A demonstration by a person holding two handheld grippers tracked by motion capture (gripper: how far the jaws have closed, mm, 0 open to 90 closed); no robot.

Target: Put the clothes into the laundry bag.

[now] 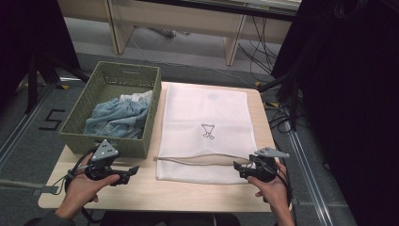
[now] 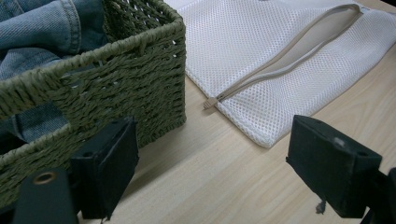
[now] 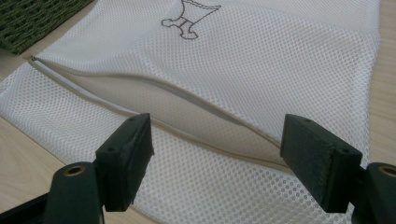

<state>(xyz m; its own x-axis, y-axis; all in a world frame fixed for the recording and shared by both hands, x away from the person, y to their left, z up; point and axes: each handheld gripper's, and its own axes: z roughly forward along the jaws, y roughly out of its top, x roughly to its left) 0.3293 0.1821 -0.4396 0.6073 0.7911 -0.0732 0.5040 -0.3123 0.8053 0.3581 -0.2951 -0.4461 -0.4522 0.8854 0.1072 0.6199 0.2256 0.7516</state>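
A white mesh laundry bag (image 1: 207, 127) lies flat on the wooden table, its beige zipper (image 1: 202, 157) open along the near end. The zipper opening (image 3: 187, 109) gapes just past my right gripper (image 3: 215, 158), which is open and hovers over the bag's near right corner (image 1: 242, 167). My left gripper (image 1: 129, 173) is open on the table in front of the green woven basket (image 1: 80, 113). In the left gripper view (image 2: 210, 168) it faces the basket's corner (image 2: 140, 79) and the zipper's end (image 2: 210, 103). Blue denim clothes (image 1: 117, 117) lie in the basket.
The basket takes up the table's left back half, beside the bag. A small drawn figure (image 1: 207, 131) marks the bag's middle. Bare tabletop (image 1: 188, 195) runs along the near edge. Cables and dark stands (image 1: 282, 103) are on the floor to the right.
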